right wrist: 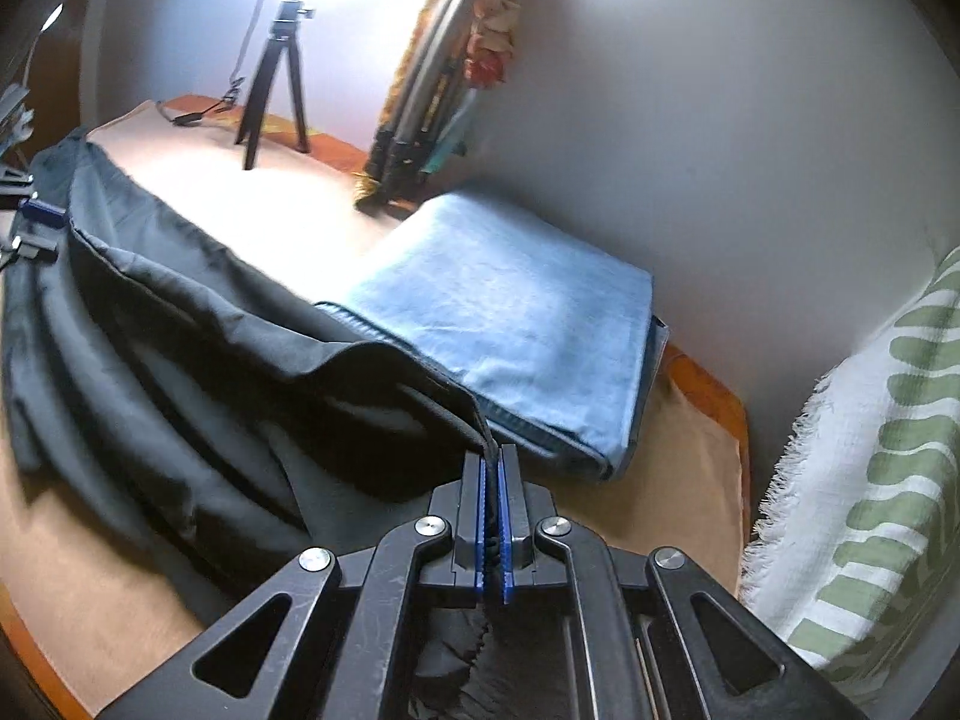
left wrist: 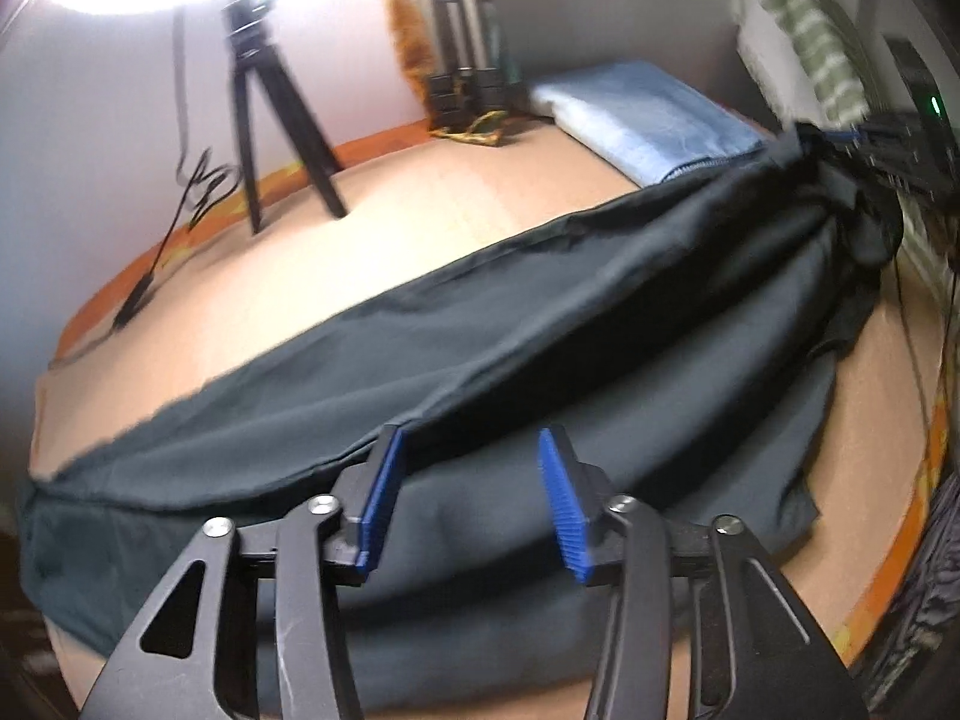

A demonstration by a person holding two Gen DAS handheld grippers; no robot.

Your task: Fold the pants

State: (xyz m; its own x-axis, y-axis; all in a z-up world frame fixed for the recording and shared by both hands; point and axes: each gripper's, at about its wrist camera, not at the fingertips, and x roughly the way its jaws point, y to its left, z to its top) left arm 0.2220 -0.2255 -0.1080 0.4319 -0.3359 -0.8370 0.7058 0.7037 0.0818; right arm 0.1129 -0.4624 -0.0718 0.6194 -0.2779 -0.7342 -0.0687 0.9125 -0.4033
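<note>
The left wrist camera sits just behind the left gripper (left wrist: 474,498) and looks steeply down along its jaws, close over the black pants (left wrist: 540,312), facing across the tan surface (left wrist: 420,228) toward the far wall. The right wrist camera sits behind the right gripper (right wrist: 493,462), also tilted down and close to the pants (right wrist: 210,330), facing the same wall from the other end of the garment. Both views share the pants, the small black tripod (left wrist: 264,138) (right wrist: 273,90), the folded silver tripod (left wrist: 456,30) (right wrist: 420,90) and the folded light-blue jeans (left wrist: 648,114) (right wrist: 510,312).
</note>
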